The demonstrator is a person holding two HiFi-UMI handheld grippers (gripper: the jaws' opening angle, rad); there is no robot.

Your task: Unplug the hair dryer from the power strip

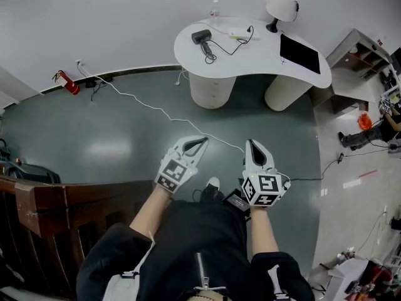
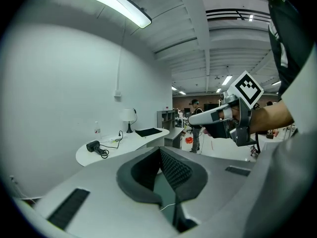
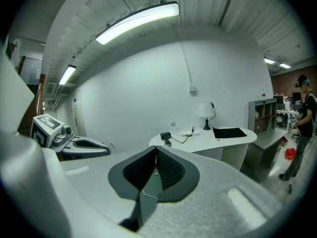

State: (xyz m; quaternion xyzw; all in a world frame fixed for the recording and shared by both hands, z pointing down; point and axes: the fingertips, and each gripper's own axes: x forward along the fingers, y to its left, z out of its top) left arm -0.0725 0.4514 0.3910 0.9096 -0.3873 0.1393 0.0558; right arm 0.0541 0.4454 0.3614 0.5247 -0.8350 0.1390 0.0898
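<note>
A black hair dryer (image 1: 202,37) lies on the far white curved table (image 1: 263,61), its black cord running to a white power strip (image 1: 240,36). The dryer (image 2: 93,146) and the strip (image 2: 112,141) show small in the left gripper view; the right gripper view shows the dryer (image 3: 165,136) and strip (image 3: 190,132) too. My left gripper (image 1: 202,141) and right gripper (image 1: 251,144) are both shut and empty, held out over the grey floor well short of the table. In each gripper view the other gripper appears at the side.
On the table stand a white lamp (image 1: 281,6), a black mat (image 1: 300,53) and a bottle (image 1: 215,9). A white cable (image 1: 156,108) crosses the floor from a wall socket. A red extinguisher (image 1: 67,83) lies by the wall. Wooden furniture (image 1: 37,205) is at my left; a shelf unit (image 1: 360,58) and a person (image 1: 369,130) are at right.
</note>
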